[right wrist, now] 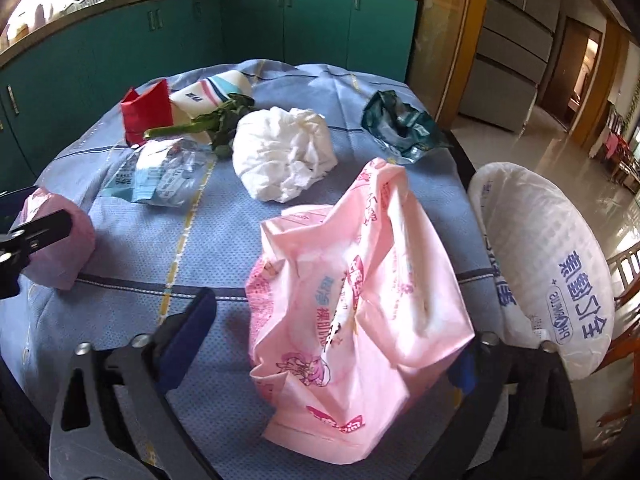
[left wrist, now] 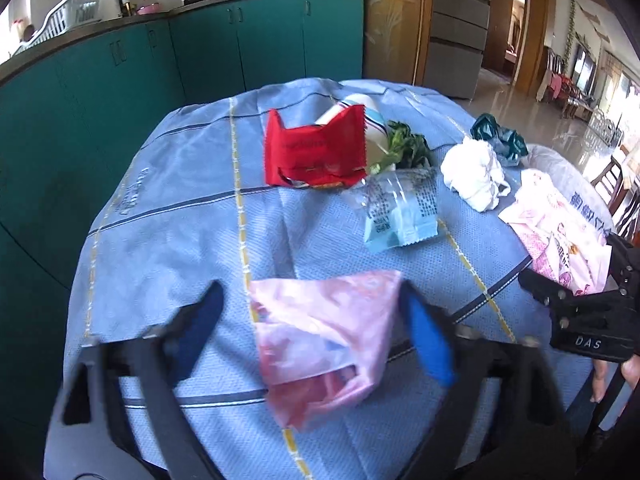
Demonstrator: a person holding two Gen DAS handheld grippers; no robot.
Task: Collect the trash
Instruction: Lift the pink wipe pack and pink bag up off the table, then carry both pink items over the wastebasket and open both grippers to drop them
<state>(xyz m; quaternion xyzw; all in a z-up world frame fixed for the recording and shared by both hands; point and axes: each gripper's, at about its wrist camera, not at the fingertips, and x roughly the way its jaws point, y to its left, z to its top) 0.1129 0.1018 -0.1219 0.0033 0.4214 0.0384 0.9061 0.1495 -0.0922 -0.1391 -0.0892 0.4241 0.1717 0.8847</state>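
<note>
A crumpled pink plastic bag lies on the blue tablecloth between the fingers of my left gripper, which is open around it. A larger pink printed bag lies between the fingers of my right gripper, also open; its right finger is mostly hidden behind the bag. Farther back lie a red wrapper, a paper cup, green vegetable scraps, a clear blue packet, a white tissue wad and a dark green wrapper.
A white woven sack stands open at the table's right edge. Teal kitchen cabinets run behind the table. Wooden chairs stand to the right. The right gripper shows at the left view's right edge.
</note>
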